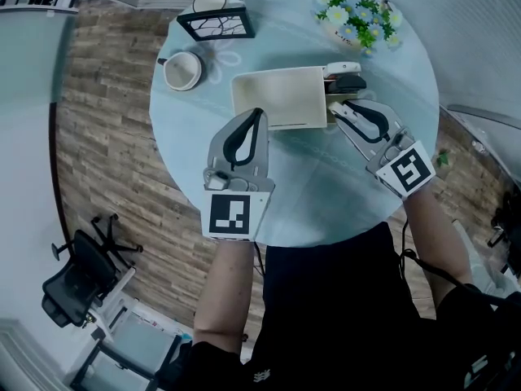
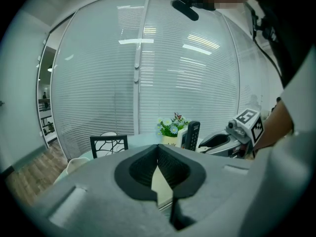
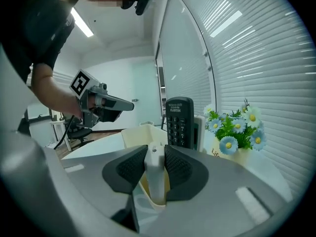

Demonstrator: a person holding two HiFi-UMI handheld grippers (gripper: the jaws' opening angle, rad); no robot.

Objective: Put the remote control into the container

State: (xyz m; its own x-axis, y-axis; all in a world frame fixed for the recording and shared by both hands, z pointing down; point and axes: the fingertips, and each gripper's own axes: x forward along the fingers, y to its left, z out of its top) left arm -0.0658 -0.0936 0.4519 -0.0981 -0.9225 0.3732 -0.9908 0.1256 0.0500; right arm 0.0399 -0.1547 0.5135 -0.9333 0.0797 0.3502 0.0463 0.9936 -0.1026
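remote control [image 3: 157, 185] upright between right claw [image 3: 155, 154] pads, in container [image 3: 134, 135]

The head view looks steeply down on the round pale-blue glass surface [image 1: 301, 194]. The left gripper view sits low over its near edge, facing the white window blinds [image 2: 98, 83]. The right gripper view, low at the right edge, looks leftward, very near the cream rectangular container [image 3: 140, 135]. All three share the pot of blue and white flowers [image 1: 356, 13] and the black remote control [image 1: 351, 82].
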